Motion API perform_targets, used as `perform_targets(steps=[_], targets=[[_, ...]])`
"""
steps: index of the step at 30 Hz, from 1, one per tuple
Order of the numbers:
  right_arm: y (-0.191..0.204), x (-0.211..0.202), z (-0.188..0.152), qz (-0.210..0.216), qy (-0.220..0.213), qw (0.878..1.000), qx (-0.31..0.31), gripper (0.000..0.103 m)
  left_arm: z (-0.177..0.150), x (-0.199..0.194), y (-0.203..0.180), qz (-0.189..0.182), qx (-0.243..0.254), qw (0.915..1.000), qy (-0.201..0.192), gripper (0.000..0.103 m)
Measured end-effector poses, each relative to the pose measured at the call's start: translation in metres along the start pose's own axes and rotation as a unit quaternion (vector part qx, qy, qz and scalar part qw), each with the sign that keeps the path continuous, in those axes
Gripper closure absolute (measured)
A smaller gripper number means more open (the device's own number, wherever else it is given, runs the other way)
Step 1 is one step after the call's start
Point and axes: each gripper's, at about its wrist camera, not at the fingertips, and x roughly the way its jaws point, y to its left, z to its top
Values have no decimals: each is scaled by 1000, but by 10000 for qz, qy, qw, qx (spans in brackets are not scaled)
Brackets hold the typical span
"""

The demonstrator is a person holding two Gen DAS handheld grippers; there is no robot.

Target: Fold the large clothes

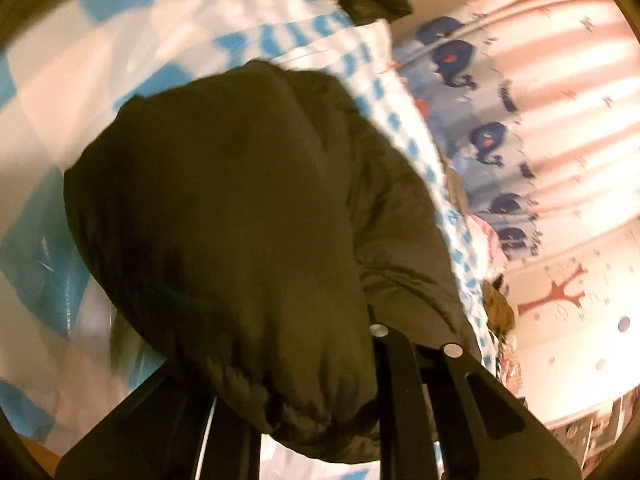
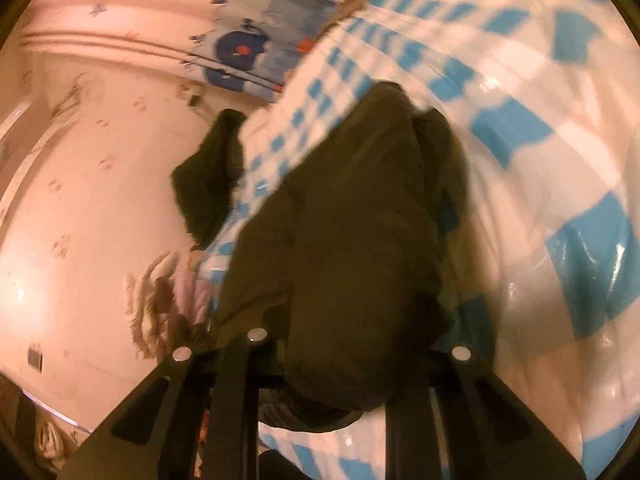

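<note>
Both tongs, left [image 1: 320, 412] and right [image 2: 340, 396], pinch the dark jacket [image 1: 224, 216] (checked sheet [image 1: 80, 80] beneath).

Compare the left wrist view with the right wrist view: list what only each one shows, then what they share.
Only the left wrist view shows the red tree decal on the wall and a brown furry thing at the bed's edge.

Only the right wrist view shows a separate dark piece of cloth hanging over the bed's side.

Both show the dark olive garment bunched in closed tongs, the blue-and-white checked cover, and the whale-print fabric.
</note>
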Motion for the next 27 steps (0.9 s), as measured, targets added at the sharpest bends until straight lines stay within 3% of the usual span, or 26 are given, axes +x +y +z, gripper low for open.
perform_targets(steps=[6,8,11,12,13,15,17,18,20,24,27], targets=[[42,-64,-26,363,-42,9985,-416,83,-19,-79,-31,-582,661,9959,192,93],[42,-92,-52,218,237,9981,-533,82,-31,-100,-27,-545,811,9948,303,92],[10,-116,-87,-283,850,9953,-368,62,-58,-111,2,-167,886,9939,638,82],[-7,-121,-93,-430,910,9947,-205,62,-69,-105,26,-48,660,9941,857,75],[-25,-128,-95,-576,848,9947,42,62,-74,-102,43,-54,413,9946,950,68],[-41,-152,-87,-1099,297,9932,222,56,-80,-102,70,-195,4,9963,838,55],[-15,-163,-75,-1656,-167,9855,-319,55,-81,-105,76,-249,-94,9974,666,52],[15,-162,-68,-1894,-447,9772,-855,48,-81,-107,75,-251,-137,9980,555,51],[63,-146,-61,-1926,-637,9666,-1565,30,-79,-107,74,-263,-269,9983,437,48],[157,-29,-57,-2066,-43,9320,-2979,28,-85,-104,71,-222,-465,9982,305,33],[179,60,-59,-2419,326,9087,-3386,28,-90,-108,74,-243,-618,9975,221,31]])
